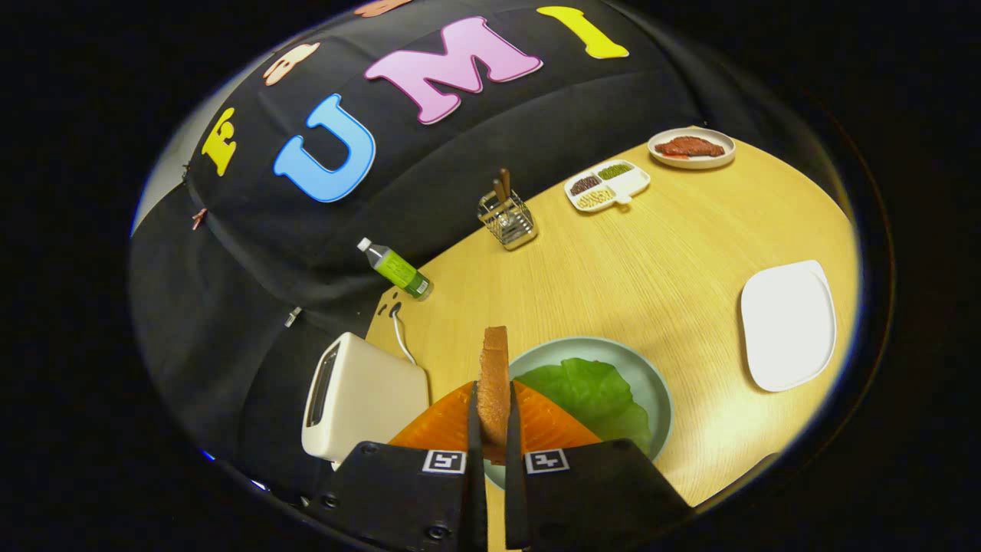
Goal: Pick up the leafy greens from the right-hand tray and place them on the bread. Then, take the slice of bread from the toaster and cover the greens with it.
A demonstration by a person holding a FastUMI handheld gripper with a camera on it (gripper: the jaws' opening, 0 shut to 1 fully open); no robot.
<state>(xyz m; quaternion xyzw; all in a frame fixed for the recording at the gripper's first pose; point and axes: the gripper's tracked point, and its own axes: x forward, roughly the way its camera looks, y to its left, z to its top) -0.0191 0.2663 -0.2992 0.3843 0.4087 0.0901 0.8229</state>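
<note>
A pale wooden table (659,284) stands against the black cloth wall of the booth. Nearest, the gripper (490,429) is clenched on a slice of bread (494,383), held upright on edge between both fingers. Just beyond, leafy greens (590,391) already lie in the pale green plate (651,383); the bread beneath them is hidden. The toaster (356,399) sits just to the left, its slot seemingly empty. So the covering step appears to be in hand: next the slice needs tipping flat and lowering onto the greens. Farther right lies an empty white tray (789,322); beyond stand a bottle (398,270) and a utensil caddy (507,218).
</note>
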